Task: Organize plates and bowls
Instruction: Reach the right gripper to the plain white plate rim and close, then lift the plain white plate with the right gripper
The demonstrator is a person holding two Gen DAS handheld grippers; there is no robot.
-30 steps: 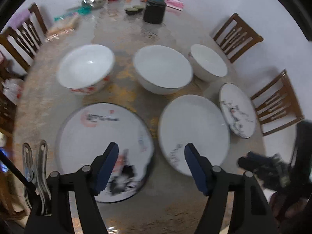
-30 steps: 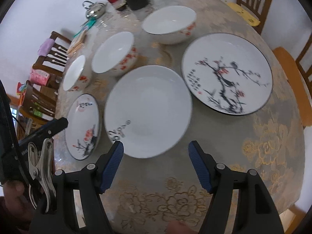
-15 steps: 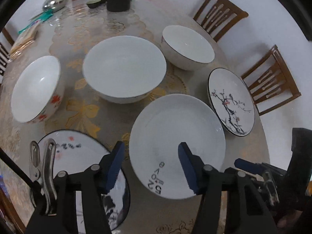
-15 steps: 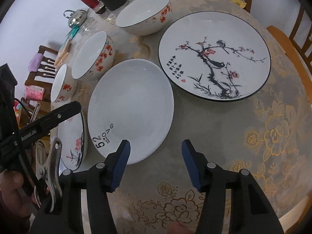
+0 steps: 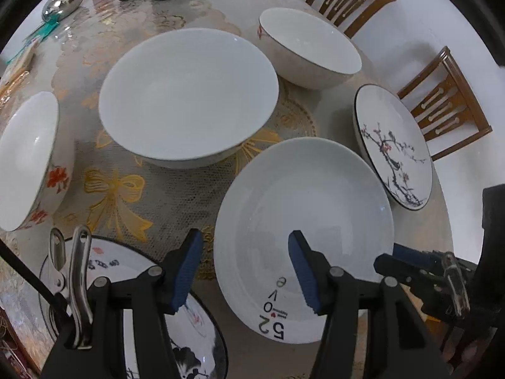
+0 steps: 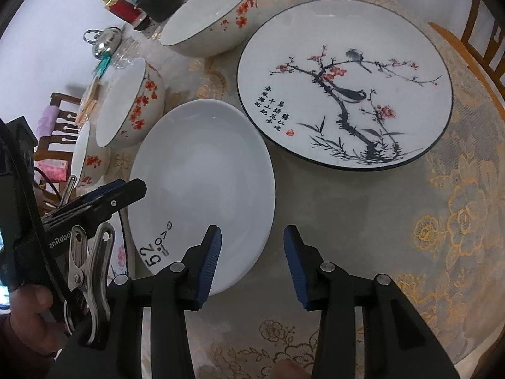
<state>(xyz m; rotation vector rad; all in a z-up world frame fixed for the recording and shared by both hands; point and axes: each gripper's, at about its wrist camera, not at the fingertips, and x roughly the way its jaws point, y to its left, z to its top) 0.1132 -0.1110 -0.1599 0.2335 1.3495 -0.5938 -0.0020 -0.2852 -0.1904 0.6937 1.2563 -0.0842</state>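
Both grippers hover over a plain white plate (image 5: 303,237) printed with "52", lying flat on the desk (image 6: 363,221) between a large blossom-painted plate (image 6: 344,82) and a smaller one. The left gripper (image 5: 244,271) is half open astride the rim, holding nothing; the right gripper (image 6: 251,263) is empty too, its jaws closing beside the rim. The thin glazed rim could slip out, or the plate knock its neighbours.

The big plate (image 6: 345,83) at one o'clock is white with a black branch, red flowers and a dark rim. The bowls (image 6: 129,104) have red flowers.
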